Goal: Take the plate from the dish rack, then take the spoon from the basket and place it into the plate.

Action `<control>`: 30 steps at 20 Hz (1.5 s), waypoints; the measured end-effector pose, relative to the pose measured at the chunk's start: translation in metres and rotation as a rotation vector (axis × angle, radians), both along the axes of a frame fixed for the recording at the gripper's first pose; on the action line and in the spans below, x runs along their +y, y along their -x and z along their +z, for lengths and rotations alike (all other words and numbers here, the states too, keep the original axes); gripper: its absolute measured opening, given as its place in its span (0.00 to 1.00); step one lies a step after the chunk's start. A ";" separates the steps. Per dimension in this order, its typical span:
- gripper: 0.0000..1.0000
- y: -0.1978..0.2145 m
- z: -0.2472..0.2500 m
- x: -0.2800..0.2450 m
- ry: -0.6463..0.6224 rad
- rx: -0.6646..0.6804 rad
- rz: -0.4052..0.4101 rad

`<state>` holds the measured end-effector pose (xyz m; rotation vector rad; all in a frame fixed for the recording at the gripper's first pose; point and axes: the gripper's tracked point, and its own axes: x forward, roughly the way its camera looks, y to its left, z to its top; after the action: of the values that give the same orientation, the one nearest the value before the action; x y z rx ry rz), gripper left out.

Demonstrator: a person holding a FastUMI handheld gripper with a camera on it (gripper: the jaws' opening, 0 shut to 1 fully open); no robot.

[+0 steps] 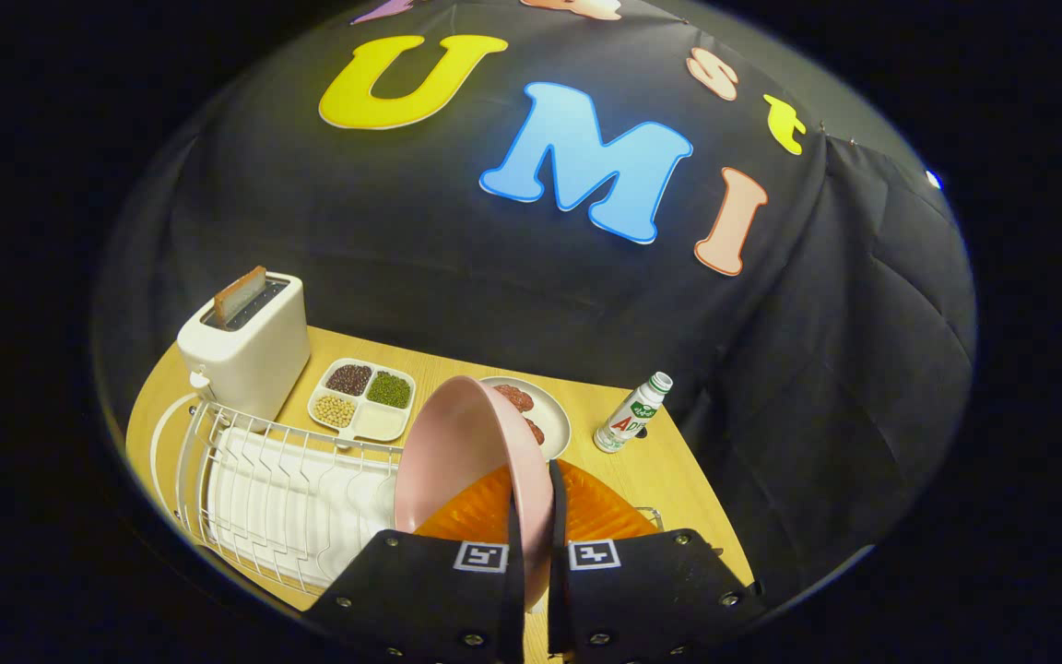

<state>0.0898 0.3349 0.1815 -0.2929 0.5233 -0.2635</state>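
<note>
Between the two black fingers, gripper (pixel 536 535) clamped on the rim of the pink plate (pixel 466 461); jaws narrow, both fingers pressing it. Plate tilted up on edge, lifted above the white wire dish rack (pixel 282 489), beside an orange plate (pixel 605 512) standing just behind the fingers. Beyond: small plate with reddish food (pixel 549 410) (partly hidden by the pink one), divided tray of beans (pixel 365 398), white toaster (pixel 245 346) with a slice in its slot. Bottle (pixel 632 415) standing well apart, on the wooden table (pixel 669 480).
</note>
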 end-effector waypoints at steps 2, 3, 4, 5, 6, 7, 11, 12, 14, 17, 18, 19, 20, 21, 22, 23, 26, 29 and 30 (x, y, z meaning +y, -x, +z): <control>0.10 0.010 0.014 -0.019 -0.035 -0.016 -0.009; 0.10 0.017 0.019 -0.029 -0.054 -0.021 -0.012; 0.10 0.023 0.024 -0.036 -0.077 -0.026 -0.013; 0.09 0.029 0.028 -0.045 -0.103 -0.030 -0.014; 0.10 0.035 0.032 -0.054 -0.122 -0.031 -0.016; 0.10 0.041 0.036 -0.062 -0.139 -0.035 -0.016; 0.10 0.067 0.046 -0.096 -0.180 -0.040 0.002; 0.10 0.075 0.047 -0.104 -0.195 -0.038 0.005; 0.09 0.091 0.047 -0.118 -0.226 -0.035 0.014; 0.10 0.116 0.039 -0.140 -0.266 -0.016 0.029; 0.09 0.124 0.036 -0.147 -0.270 -0.002 0.033; 0.10 0.131 0.031 -0.154 -0.270 0.010 0.041; 0.10 0.136 0.028 -0.161 -0.272 0.013 0.046; 0.10 0.143 0.024 -0.167 -0.274 0.020 0.050; 0.10 0.150 0.019 -0.173 -0.276 0.034 0.050; 0.10 0.158 0.012 -0.178 -0.281 0.048 0.049; 0.10 0.181 -0.014 -0.187 -0.295 0.107 0.056; 0.10 0.196 -0.055 -0.182 -0.390 0.186 0.083; 0.10 0.201 -0.068 -0.178 -0.434 0.217 0.092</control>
<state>-0.1115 0.1569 0.1132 0.0786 0.7626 -0.0241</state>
